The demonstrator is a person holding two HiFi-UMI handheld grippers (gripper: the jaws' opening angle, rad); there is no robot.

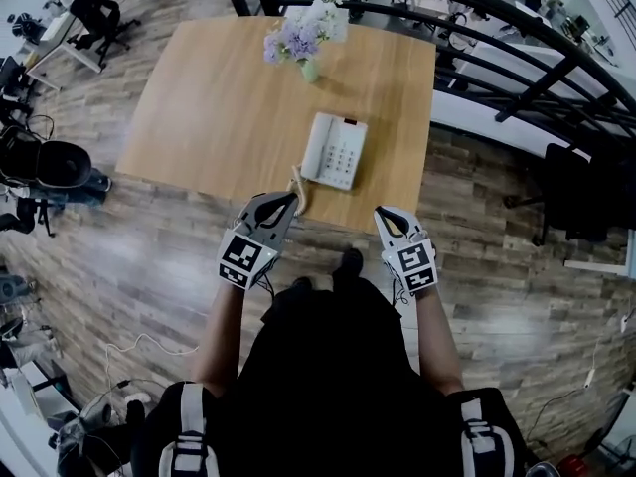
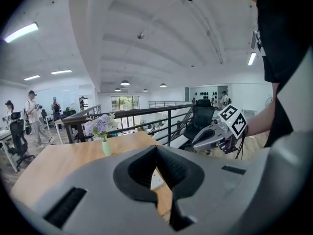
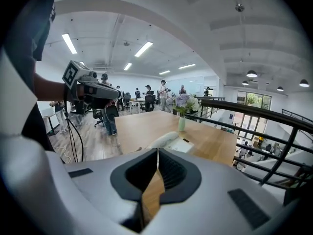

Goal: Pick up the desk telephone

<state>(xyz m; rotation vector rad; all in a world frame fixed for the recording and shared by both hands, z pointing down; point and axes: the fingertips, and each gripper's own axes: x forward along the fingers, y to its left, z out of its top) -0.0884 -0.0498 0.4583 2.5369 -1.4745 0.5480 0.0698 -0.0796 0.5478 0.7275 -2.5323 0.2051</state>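
Observation:
A white desk telephone (image 1: 334,150) lies on the wooden table (image 1: 219,117), near its front edge, with its coiled cord (image 1: 298,189) trailing toward me. My left gripper (image 1: 290,200) is shut and empty, its tips by the cord at the table's edge. My right gripper (image 1: 382,214) is also shut and empty, just short of the table edge, to the right of the phone. In the right gripper view the telephone (image 3: 171,141) shows beyond the closed jaws. In the left gripper view only a white sliver of the telephone (image 2: 155,178) shows behind the jaws.
A small green vase of lilac flowers (image 1: 303,43) stands at the table's far side, behind the phone. A black railing (image 1: 517,58) runs behind and to the right of the table. Office chairs (image 1: 99,13) and equipment (image 1: 45,167) stand to the left.

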